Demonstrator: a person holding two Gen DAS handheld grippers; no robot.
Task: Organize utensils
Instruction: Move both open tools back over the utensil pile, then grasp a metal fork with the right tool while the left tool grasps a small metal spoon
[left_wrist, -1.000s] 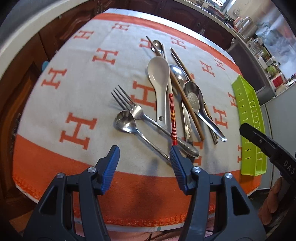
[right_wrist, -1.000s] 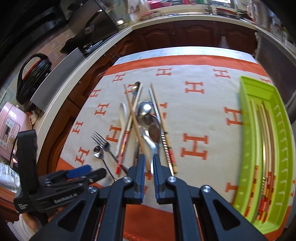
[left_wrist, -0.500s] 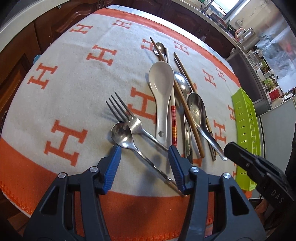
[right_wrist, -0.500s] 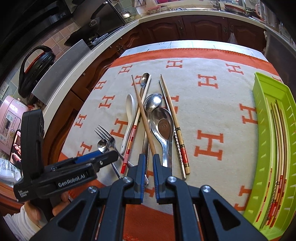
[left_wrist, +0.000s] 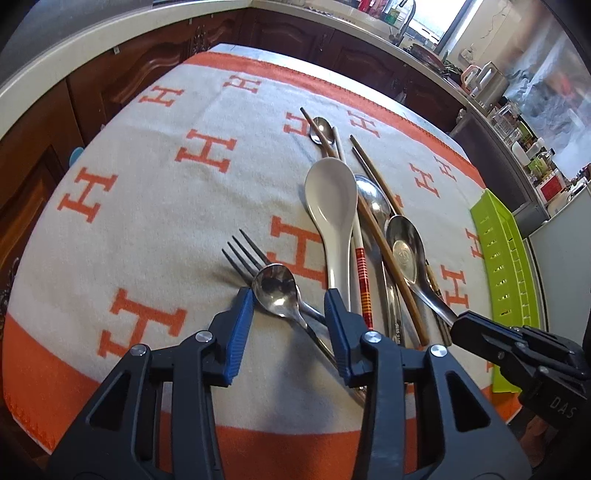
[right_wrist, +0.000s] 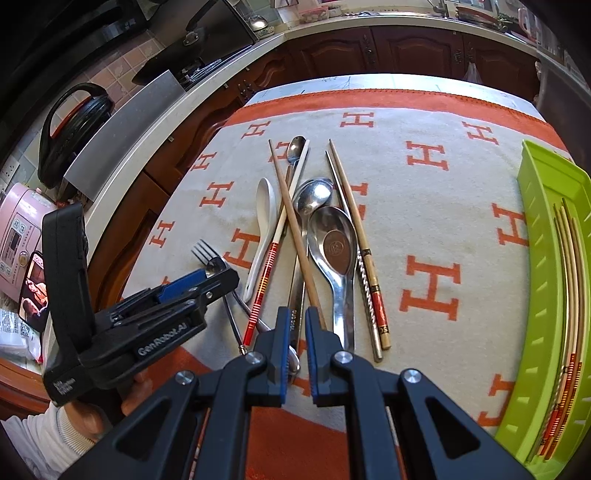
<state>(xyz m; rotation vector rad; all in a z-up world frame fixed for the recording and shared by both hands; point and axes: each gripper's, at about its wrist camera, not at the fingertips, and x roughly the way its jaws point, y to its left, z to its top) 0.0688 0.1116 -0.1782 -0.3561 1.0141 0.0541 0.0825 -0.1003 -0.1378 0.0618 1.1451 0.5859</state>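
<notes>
Left wrist view: I have the left gripper (left_wrist: 288, 306) low over the cloth (left_wrist: 155, 206), its jaws straddling the small steel spoon (left_wrist: 276, 290) that lies across the fork (left_wrist: 243, 251). The jaws have just been closing, with the spoon's neck between them, but the blue pads (left_wrist: 240, 325) stand clear of the metal on both sides, so nothing is grasped yet. Just beside it, toward the tray, lies the rest of the pile: the white ceramic spoon (left_wrist: 332, 206), a red-banded chopstick (left_wrist: 362, 280), a plain wooden chopstick (left_wrist: 388, 254) and two larger steel spoons (left_wrist: 404, 251). The green tray (left_wrist: 506, 266) sits at the cloth's far right edge, well apart from the pile. Right wrist view: the right gripper (right_wrist: 295, 336) is clenched with only a sliver between its pads and nothing in them, poised over the near ends of the handles. The tray (right_wrist: 546, 229) already holds several chopsticks (right_wrist: 570, 280) lying lengthwise. I judge the step in hand is picking the small spoon off the fork. Next I'd need to finish closing on the thin neck, squarely, and lift straight so the fork beneath isn't dragged along; the handle is slick and narrow and could twist out of the pads. Then carry it over to the tray.
</notes>
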